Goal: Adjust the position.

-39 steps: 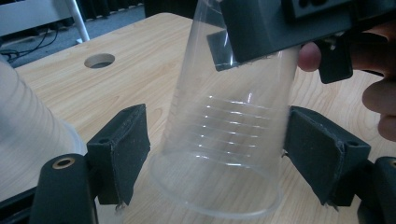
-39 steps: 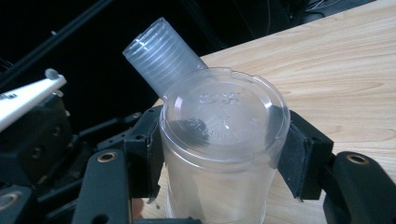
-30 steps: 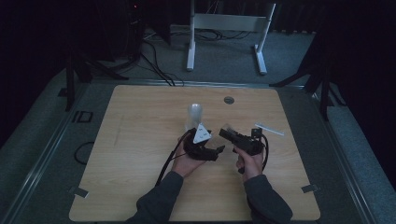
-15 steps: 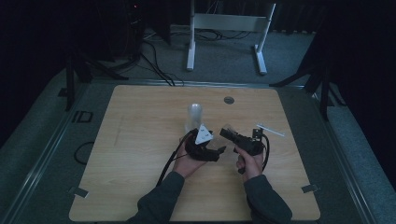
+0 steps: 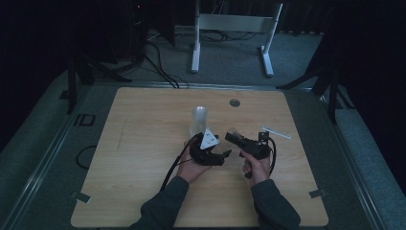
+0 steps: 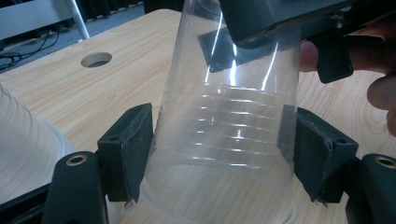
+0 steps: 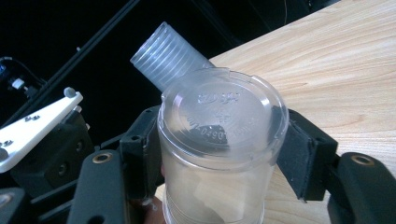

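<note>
Both grippers have kept their place since the earlier frames; only the jaws have moved, passing one clear plastic cup [image 6: 224, 140] across.

Our left gripper [image 6: 219, 158] has just been closing, and its pads now sit against the cup's ribbed wall near the rim, while our right gripper [image 7: 217, 154] has just been opening, though its pads look to be touching the cup's base end. We judge the handover nearly done. Beyond them, the stack of clear plastic cups [image 5: 199, 122] stands upright on the wooden table [image 5: 134, 143], with a thin white strip [image 5: 276, 132] lying farther right.
</note>
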The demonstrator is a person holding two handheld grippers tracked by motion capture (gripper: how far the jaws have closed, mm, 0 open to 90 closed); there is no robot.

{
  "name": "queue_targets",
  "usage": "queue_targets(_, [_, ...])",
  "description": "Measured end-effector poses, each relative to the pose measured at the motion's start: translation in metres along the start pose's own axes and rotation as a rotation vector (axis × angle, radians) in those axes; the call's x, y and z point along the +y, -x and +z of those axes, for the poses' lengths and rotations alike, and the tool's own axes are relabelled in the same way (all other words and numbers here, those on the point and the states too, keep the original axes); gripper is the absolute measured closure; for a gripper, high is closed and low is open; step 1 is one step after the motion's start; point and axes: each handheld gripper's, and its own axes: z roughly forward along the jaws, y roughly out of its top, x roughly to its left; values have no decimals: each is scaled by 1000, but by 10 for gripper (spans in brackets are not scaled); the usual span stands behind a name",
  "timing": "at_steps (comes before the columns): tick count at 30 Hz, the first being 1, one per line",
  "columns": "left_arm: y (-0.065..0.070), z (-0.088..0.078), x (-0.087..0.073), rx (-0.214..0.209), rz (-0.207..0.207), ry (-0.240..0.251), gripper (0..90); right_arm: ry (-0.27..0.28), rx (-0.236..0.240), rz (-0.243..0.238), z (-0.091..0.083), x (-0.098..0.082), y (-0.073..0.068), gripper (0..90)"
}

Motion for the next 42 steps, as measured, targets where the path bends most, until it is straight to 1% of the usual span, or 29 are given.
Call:
queue_targets(4, [-1, -1, 0, -3, 4, -3, 276, -27, -13, -33, 1, 1, -3, 342])
queue_targets(8, [-2, -3, 0, -3, 6, -6, 277, -41, -13, -42, 0, 1, -3, 339])
queue_targets(12, [-4, -4, 0, -5, 13, -14, 277, -56, -14, -62, 0, 0, -3, 339])
queue_targets(17, [-7, -6, -1, -6, 7, -14, 277, -71, -18, -80, -5, 2, -4, 339])
queue_targets(21, [-9, -7, -2, -7, 1, -12, 277, -84, -28, -108, -9, 3, -5, 339])
queue_targets(26, [-11, -9, -3, -2, 4, -19, 277, -91, -40, -119, -13, 3, -4, 340])
queue_targets(29, [-12, -10, -3, -10, 9, -22, 277, -99, -41, -126, -15, 3, -3, 340])
queue_targets(30, [-12, -10, -3, -10, 9, -21, 277, -113, -48, -140, -16, 3, -2, 340])
queue_targets(38, [-13, -12, -4, -10, 13, -23, 278, -145, -66, -180, -21, 3, -2, 340])
queue_targets(41, [-14, -13, -4, -13, 14, -26, 278, -160, -80, -200, -23, 4, -2, 340])
queue_targets(42, [-14, -13, -4, -14, 12, -27, 278, -169, -88, -213, -24, 4, -2, 341])
